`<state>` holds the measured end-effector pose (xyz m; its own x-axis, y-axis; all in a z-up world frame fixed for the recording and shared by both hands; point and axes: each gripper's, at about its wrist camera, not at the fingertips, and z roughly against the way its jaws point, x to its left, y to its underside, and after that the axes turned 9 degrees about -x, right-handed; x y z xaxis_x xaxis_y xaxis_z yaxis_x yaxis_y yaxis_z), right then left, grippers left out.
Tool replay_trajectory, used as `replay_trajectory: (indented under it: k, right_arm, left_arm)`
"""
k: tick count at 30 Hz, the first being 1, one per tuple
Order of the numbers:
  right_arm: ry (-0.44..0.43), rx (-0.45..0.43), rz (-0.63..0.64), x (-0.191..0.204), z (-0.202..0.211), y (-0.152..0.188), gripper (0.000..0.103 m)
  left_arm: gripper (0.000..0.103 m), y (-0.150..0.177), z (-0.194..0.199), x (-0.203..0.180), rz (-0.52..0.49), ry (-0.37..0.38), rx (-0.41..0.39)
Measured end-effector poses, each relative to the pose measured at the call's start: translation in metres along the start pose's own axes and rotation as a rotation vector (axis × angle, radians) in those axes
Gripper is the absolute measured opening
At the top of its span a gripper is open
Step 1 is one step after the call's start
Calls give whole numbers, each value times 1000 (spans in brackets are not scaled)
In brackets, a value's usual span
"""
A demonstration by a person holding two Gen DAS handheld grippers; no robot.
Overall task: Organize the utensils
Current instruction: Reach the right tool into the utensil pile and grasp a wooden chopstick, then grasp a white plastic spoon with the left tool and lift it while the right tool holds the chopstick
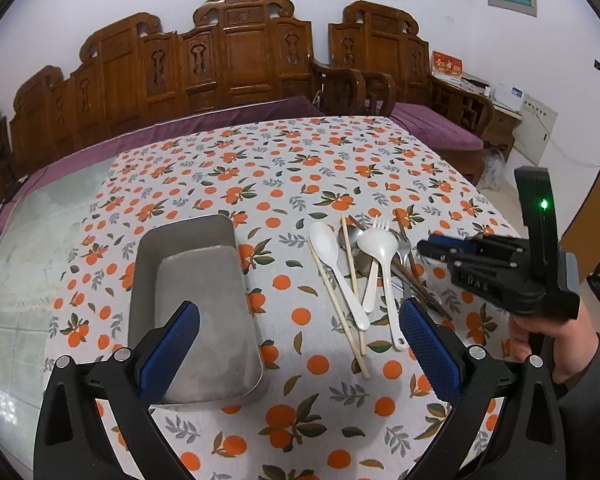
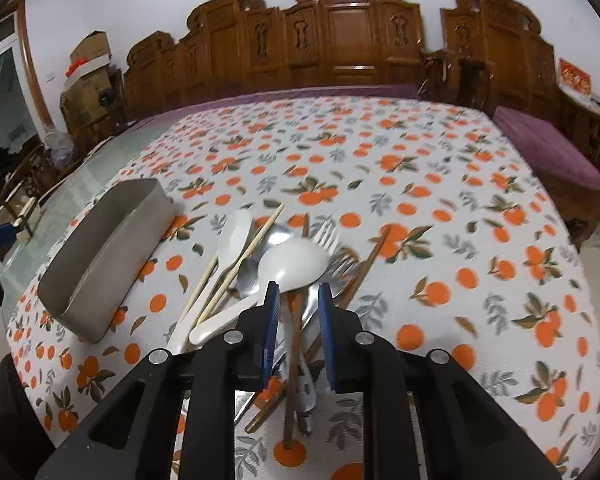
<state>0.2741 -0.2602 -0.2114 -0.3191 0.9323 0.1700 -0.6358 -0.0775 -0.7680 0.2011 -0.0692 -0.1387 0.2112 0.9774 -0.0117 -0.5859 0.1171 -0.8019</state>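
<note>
Blue-padded fingers (image 2: 327, 332) of the right gripper (image 2: 298, 320) stand partly apart, straddling the handles in a heap of utensils (image 2: 276, 276) without yet clamping anything. A white plastic spoon (image 2: 292, 266) lies on top, its bowl just beyond the tips, so it looks like the intended first pick. Pale chopsticks (image 1: 354, 292), a second white spoon (image 1: 334, 268), forks and brown chopsticks lie crossed on the orange-print tabletop (image 1: 300, 160). Just beside the heap waits an empty metal tray (image 1: 200, 300), presumably their destination. The left gripper (image 1: 300, 344) hovers with fingers wide apart, holding nothing, above the tray's near corner. The person's right hand (image 1: 540, 340) grips its handle, tool angled low toward the heap.
</note>
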Motion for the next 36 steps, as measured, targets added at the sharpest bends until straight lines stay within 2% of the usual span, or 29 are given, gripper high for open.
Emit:
replay_trajectory:
  k: [5,11,21,24,29,36]
  right_arm:
    - [-51,53,-16,-1,-14,5,15]
    - [-33,130,-8,-7,-33,15,11]
    - [-48,166,38,1,-35,16,7]
    - [-51,166,29,-3,-31,13,6]
    - [-54,119,-2,-14,-16,2,6]
    - [-1,89,-28,-37,-7,-7,6]
  left_arm:
    - [96,1,-11,-2,0,-9,5]
    - [96,2,-31,-7,-7,-7,33]
    - [91,3,-53,-20,-21,-7,65]
    - [88,5,-60,-24,-21,-7,83]
    - [80,8,-76,-31,-29,2,116]
    - [64,11,-101,-40,-32,19,168]
